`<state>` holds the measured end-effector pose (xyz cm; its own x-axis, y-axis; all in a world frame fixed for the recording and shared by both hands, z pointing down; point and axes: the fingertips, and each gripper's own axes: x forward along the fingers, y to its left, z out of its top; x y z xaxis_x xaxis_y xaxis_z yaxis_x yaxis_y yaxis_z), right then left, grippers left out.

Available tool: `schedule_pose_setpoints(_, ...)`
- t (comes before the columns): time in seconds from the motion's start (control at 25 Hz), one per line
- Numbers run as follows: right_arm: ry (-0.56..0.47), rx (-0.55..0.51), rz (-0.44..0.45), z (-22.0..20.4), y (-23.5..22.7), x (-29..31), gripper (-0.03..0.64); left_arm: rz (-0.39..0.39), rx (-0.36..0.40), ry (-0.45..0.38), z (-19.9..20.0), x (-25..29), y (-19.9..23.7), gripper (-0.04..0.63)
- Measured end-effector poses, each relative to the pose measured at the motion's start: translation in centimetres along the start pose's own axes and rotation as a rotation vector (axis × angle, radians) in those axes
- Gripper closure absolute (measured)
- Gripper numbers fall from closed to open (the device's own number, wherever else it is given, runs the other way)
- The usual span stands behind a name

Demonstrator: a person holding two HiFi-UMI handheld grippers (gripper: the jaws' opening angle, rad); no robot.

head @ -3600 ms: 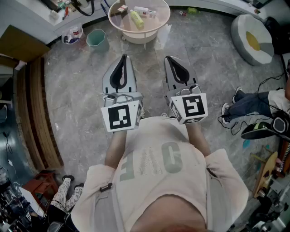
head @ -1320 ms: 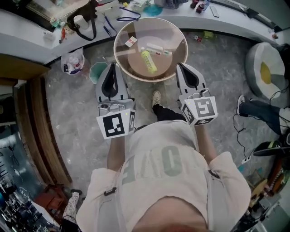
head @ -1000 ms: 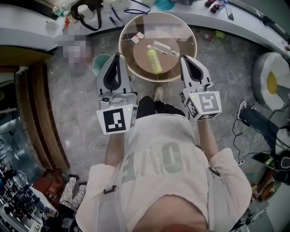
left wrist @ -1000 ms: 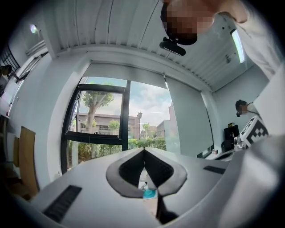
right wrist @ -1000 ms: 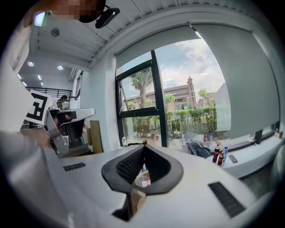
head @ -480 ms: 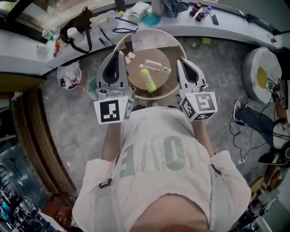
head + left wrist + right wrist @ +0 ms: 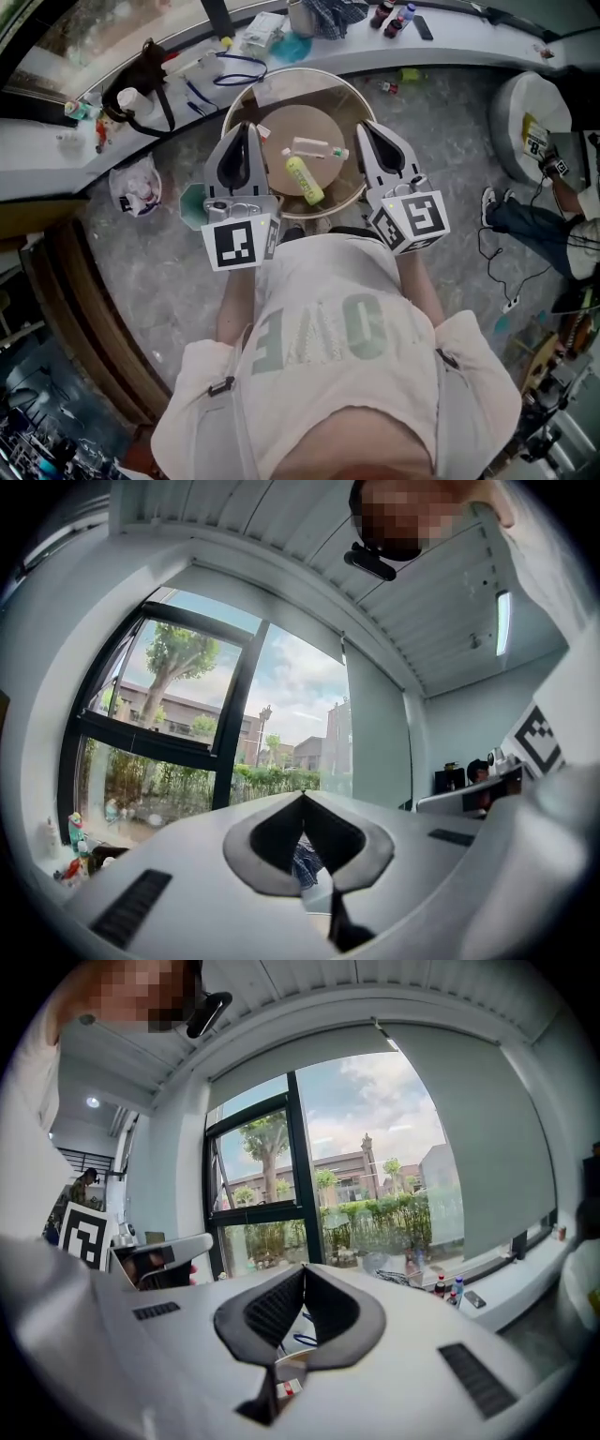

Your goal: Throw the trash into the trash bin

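Between the closed, empty left hand-held gripper (image 7: 245,128) and right hand-held gripper (image 7: 362,127), the yellow-green bottle (image 7: 305,179) is judged light, slippery, best taken mid-body.

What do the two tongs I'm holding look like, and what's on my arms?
The left tongs and right tongs are pale grey, tapered shells with black padding inside, outlining a teardrop gap. Each carries a white cube with black square markers. Short pale pink sleeves cover the upper arms.
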<state>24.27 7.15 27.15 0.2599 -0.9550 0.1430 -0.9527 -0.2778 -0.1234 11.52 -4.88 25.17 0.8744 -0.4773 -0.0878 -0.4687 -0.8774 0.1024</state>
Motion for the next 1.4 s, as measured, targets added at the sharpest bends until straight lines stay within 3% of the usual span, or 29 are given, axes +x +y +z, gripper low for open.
schedule_pose_setpoints(0.28,0.011,-0.117,-0.025,-0.3,-2.4,1.2,0.603,-0.037,-0.008,0.097,-4.5,2.6,-0.2,0.583)
schedule_pose_setpoints(0.48,0.048,-0.069,0.021,-3.0,-6.6,0.9,0.603,0.0,0.031,0.139,-5.8,5.0,-2.7,0.584)
schedule_pose_setpoints(0.68,0.074,-0.016,0.133,-4.5,-10.5,1.0,0.601,0.079,0.04,0.195,-7.4,5.6,-5.2,0.583)
schedule_pose_setpoints(1.0,0.146,-0.047,0.326,-7.1,-12.6,3.3,0.595,0.171,0.03,0.164,-8.1,6.5,-7.2,0.584)
schedule_pose_setpoints(1.04,0.159,-0.055,0.351,-7.9,-12.5,3.8,0.55,0.183,0.025,0.164,-8.4,6.4,-7.4,0.583)
schedule_pose_setpoints(1.12,0.181,-0.072,0.395,-9.9,-12.3,5.2,0.354,0.206,0.02,0.172,-8.9,6.1,-7.7,0.583)
schedule_pose_setpoints(1.16,0.191,-0.082,0.409,-11.2,-12.4,5.9,0.315,0.217,0.022,0.179,-9.3,6.1,-7.9,0.584)
schedule_pose_setpoints(1.4,0.412,-0.144,0.549,-23.1,-11.5,7.8,0.291,0.233,-0.032,0.245,-13.3,5.1,-8.1,0.583)
